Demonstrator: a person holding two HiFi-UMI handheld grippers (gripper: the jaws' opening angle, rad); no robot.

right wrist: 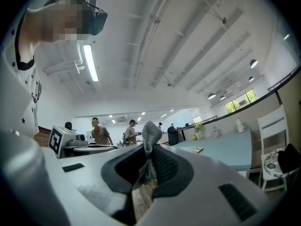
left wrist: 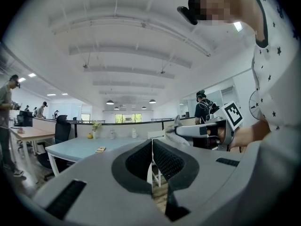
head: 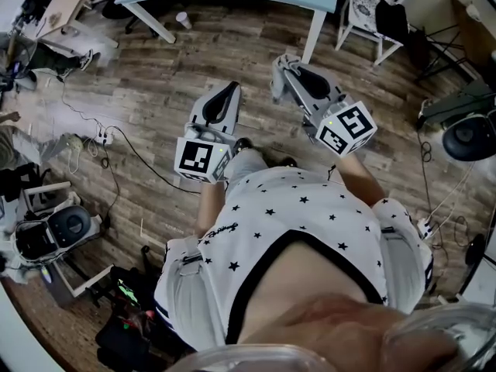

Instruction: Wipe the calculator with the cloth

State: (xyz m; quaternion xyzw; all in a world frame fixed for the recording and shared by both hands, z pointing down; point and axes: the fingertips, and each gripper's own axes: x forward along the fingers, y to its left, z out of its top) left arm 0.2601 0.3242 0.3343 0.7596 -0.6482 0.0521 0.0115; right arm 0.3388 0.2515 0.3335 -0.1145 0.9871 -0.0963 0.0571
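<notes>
1. Your left tongs (left wrist: 151, 160) are clenched on nothing; your right tongs (right wrist: 149, 161) grip the cloth (right wrist: 148, 135).
2. What looks like the calculator (left wrist: 100, 149) lies on the tabletop (left wrist: 70, 150) well ahead. Wiping is not yet begun, so step closer first.

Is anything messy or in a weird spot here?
Yes. What looks like a white cup stands on the wooden floor by the table leg, and a loose cable snakes across the floor.
</notes>
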